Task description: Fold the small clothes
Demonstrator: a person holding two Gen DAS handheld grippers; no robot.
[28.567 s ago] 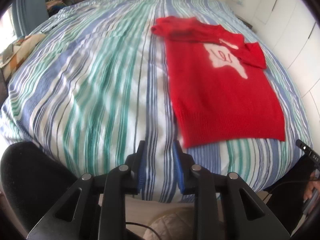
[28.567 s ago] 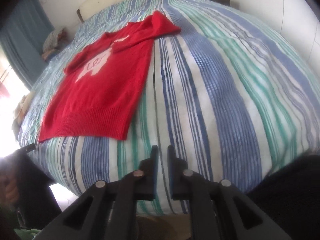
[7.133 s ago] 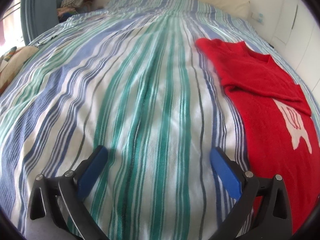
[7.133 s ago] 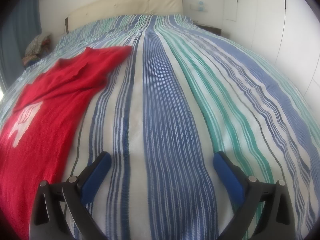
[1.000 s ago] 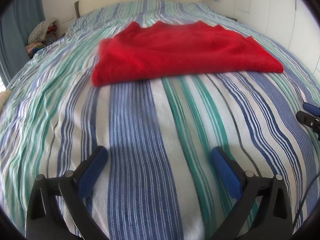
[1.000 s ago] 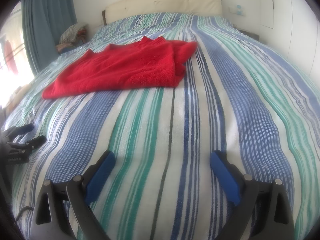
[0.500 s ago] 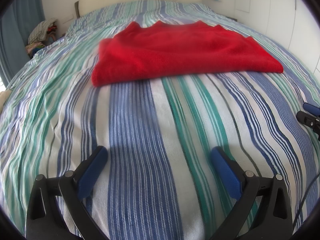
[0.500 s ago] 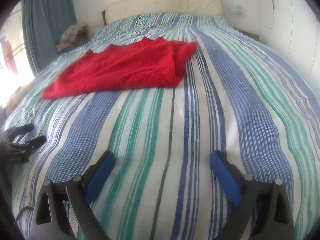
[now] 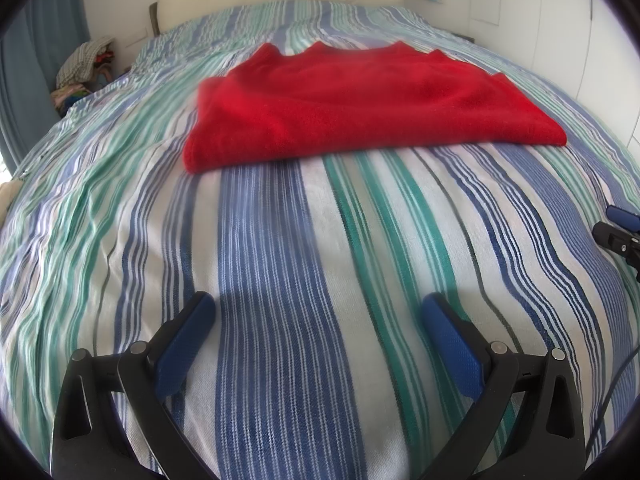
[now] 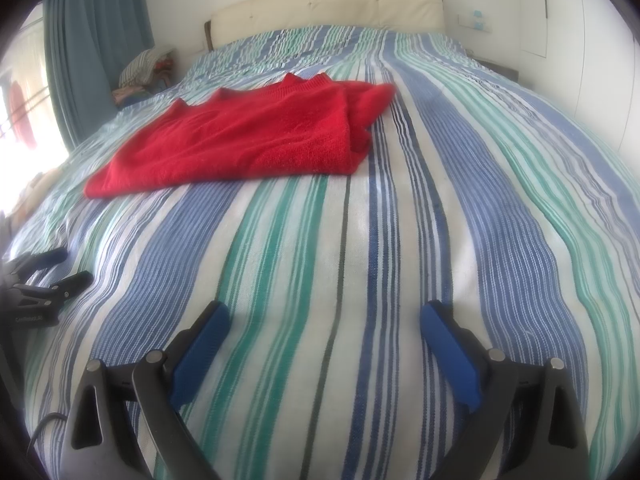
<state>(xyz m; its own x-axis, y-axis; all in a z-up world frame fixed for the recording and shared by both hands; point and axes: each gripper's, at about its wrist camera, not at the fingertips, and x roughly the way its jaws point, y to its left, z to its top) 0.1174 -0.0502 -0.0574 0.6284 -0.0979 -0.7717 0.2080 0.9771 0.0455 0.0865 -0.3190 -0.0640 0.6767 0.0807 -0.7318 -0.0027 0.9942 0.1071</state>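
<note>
Nothing has moved in the last second: folded red sweater (image 9: 360, 104) lies mid-bed (image 9: 280, 260), well ahead of left hand-held gripper (image 9: 316, 320) and right hand-held gripper (image 10: 324, 324), both spread wide, empty.

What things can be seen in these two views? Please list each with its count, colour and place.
sweater: one, red, folded, lying flat on the bed ahead of both grippers
bedspread: one, striped blue, green and white, covering the bed
headboard: one, cream, at the far end of the bed
curtain: one, blue-grey, far left by the window
pile of clothes: one, mixed colours, beside the bed at far left
left gripper: one, black with blue pads, open, empty, over the bedspread
right gripper: one, black with blue pads, open, empty
</note>
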